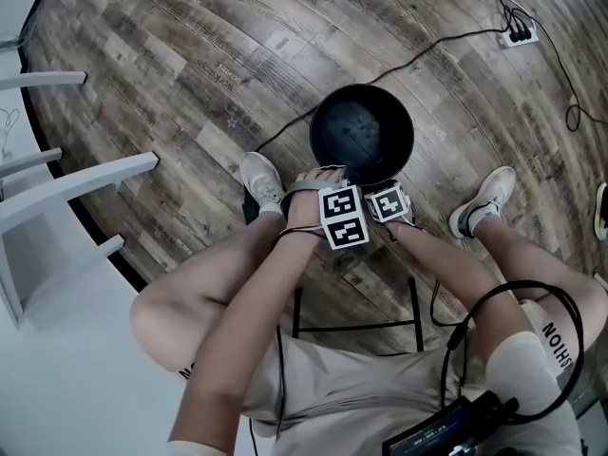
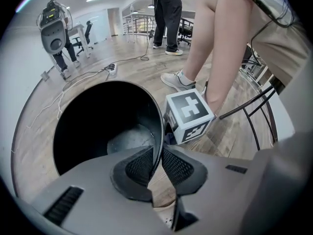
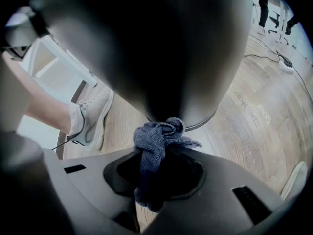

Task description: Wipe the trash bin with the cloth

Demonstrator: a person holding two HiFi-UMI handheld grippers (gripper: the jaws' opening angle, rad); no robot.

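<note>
Now, cloth (image 3: pixel 155 137) meets bin (image 3: pixel 161 58) low on its outer wall
Right gripper (image 3: pixel 159 168) fingers closed on the cloth, bin straight ahead, standing on the floor (image 3: pixel 254 106); left gripper (image 2: pixel 157 163) fingers clamp its near rim

Only the partial lettering "NOH" on the person's shorts (image 1: pixel 549 342) is legible.

Under you lies a weathered wood-plank floor (image 1: pixel 190 84); a white chair frame (image 1: pixel 66 188) stands at your left, and a power strip (image 1: pixel 521 34) lies ahead to the right.
</note>
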